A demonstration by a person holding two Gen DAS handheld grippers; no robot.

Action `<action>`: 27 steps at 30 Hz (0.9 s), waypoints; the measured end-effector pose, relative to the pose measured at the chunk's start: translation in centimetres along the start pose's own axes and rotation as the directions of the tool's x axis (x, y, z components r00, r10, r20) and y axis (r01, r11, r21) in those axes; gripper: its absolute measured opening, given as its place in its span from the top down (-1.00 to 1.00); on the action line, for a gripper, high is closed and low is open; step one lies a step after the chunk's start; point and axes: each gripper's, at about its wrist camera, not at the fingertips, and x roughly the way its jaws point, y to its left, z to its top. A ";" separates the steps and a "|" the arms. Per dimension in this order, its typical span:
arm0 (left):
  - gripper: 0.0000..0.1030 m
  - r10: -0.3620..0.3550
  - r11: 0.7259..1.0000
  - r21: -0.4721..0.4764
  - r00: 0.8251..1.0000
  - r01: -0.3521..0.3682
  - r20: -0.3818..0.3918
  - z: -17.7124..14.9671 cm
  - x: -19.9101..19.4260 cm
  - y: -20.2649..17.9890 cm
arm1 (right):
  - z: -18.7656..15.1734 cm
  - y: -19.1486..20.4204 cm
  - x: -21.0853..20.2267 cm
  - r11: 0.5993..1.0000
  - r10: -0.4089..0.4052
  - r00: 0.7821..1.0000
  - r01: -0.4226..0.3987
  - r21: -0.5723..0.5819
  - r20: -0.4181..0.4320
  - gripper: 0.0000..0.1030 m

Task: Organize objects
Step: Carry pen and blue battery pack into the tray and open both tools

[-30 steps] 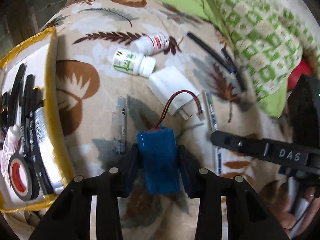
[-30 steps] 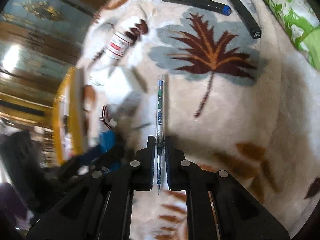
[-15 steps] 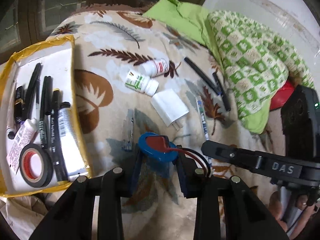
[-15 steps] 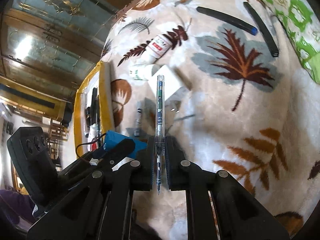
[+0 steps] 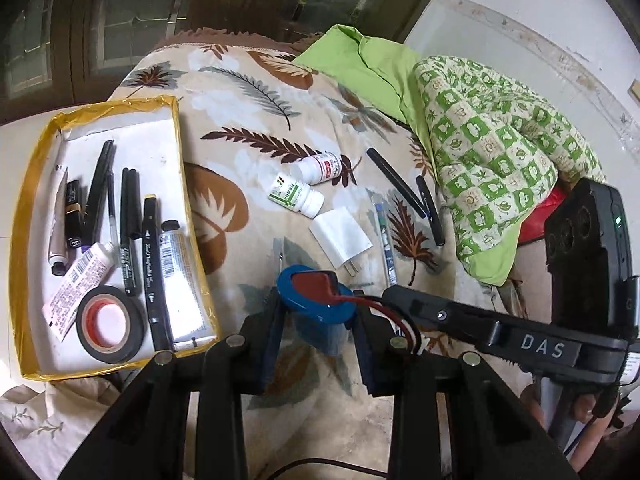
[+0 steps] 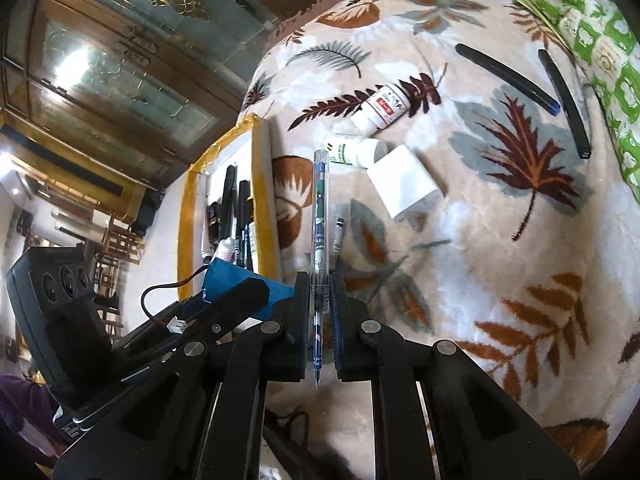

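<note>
My left gripper (image 5: 318,322) is shut on a blue battery pack (image 5: 316,300) with red and black wires, held above the leaf-patterned blanket. It also shows in the right wrist view (image 6: 240,286). My right gripper (image 6: 319,300) is shut on a clear pen (image 6: 320,216) with blue ends, lifted off the blanket and pointing away. The yellow-rimmed tray (image 5: 182,184) at the left holds pens, tubes and a roll of black tape (image 5: 108,322). The pen also shows in the left wrist view (image 5: 385,240).
On the blanket lie two white pill bottles (image 5: 296,196) (image 5: 324,168), a white charger plug (image 5: 340,236), two black pens (image 5: 394,184) (image 5: 430,210) and a small clear pen (image 6: 339,228). A green checked cloth (image 5: 500,160) is heaped at the right.
Both grippers have risen from the blanket, the left with the battery pack, the right with the pen. More of the tray and the room is in view.
</note>
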 end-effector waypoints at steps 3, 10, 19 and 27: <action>0.37 -0.003 1.000 -0.012 1.000 0.003 0.005 0.4 -0.8 0.6 | 0.0 0.5 0.2 1.000 0.017 1.000 -0.017 -0.004 -0.006 0.82; 0.37 0.011 0.999 -0.049 1.000 -0.010 0.025 1.4 -2.9 3.3 | 0.9 3.0 1.7 0.995 0.072 0.997 -0.074 -0.074 -0.024 0.82; 0.37 0.114 0.986 -0.123 0.994 -0.112 0.004 3.0 -4.8 9.9 | 3.5 7.0 6.5 0.978 0.131 0.988 -0.142 -0.155 -0.081 0.82; 0.37 0.158 0.973 -0.155 0.984 -0.169 -0.081 4.3 -1.6 14.2 | 4.6 9.4 11.3 0.966 0.105 0.985 -0.134 -0.219 -0.139 0.82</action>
